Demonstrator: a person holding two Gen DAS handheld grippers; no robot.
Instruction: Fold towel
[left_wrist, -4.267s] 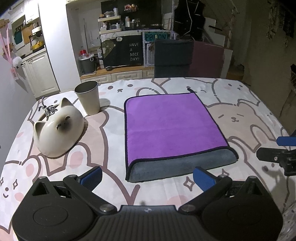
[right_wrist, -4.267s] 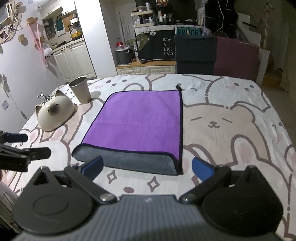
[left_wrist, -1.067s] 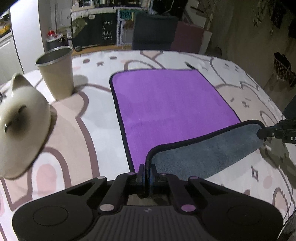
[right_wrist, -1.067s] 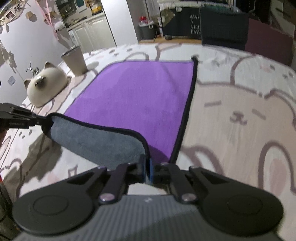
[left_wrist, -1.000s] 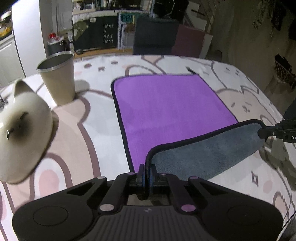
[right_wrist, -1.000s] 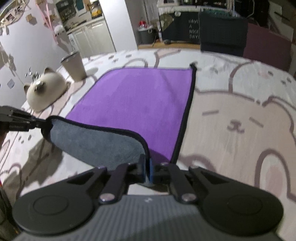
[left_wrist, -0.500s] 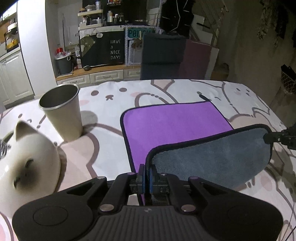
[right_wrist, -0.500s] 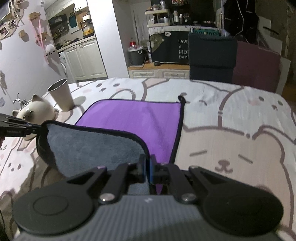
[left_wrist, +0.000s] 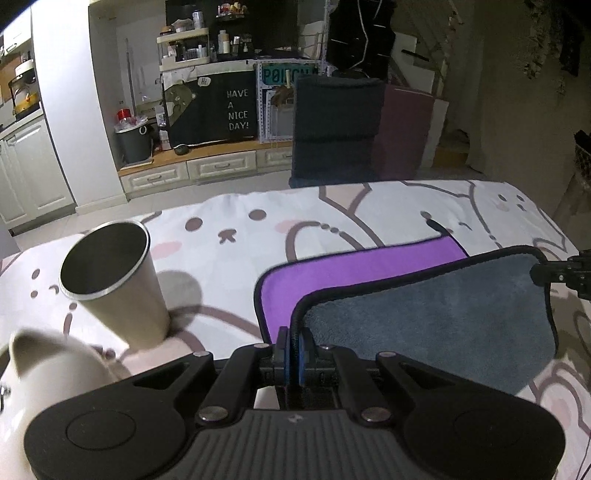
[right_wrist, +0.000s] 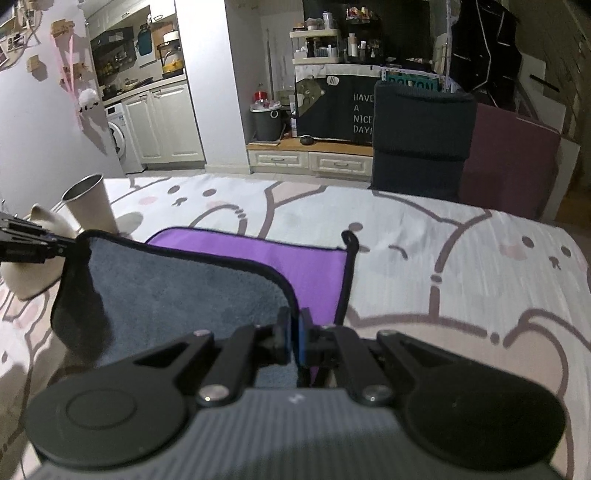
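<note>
The towel (left_wrist: 424, 325) is purple on one face and grey on the other, with a dark hem. It lies on the bear-print tablecloth, and its near edge is lifted, so the grey side faces me over the purple part (left_wrist: 354, 269). My left gripper (left_wrist: 291, 347) is shut on the near left corner. My right gripper (right_wrist: 293, 332) is shut on the near right corner of the towel (right_wrist: 177, 291). Each gripper shows at the other view's edge, holding the raised hem taut.
A metal cup (left_wrist: 114, 280) stands left of the towel, also in the right wrist view (right_wrist: 90, 205). A white cat-shaped ceramic piece (left_wrist: 48, 369) sits near it. A dark chair (left_wrist: 336, 125) stands behind the table's far edge (left_wrist: 369, 184).
Both grippers shut on the towel's near corners, then lifted them and carried them toward the far edge. The grey flap now covers more of the purple face.
</note>
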